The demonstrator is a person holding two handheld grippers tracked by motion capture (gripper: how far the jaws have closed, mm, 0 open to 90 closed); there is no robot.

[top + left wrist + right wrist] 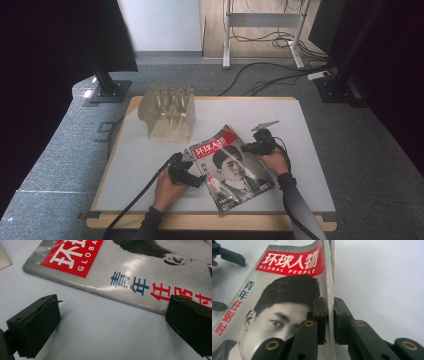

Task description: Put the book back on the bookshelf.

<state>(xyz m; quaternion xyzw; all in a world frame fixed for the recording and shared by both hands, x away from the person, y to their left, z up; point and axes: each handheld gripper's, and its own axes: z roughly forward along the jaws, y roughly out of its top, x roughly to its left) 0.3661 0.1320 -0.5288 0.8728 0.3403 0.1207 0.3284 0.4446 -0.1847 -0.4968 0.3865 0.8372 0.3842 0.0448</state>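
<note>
The magazine (231,167) lies near the front edge of the tabletop (300,130). I think its thin pages could bend or tear if I lift too fast. My right claw (330,315) pinches its edge tight. My left claw (110,322) waits wide apart, holding nothing, beside it.

This looks like a lab or recording studio set up for filming table work. Black curtains (45,45) hang at both sides, and black stands with bolted base plates (107,90) rise from a grey carpeted floor (380,165). Loose cables (270,75) trail across it toward a white metal frame (262,20). A single wooden table (210,222) under a white sheet (280,120) sits in the middle.
</note>
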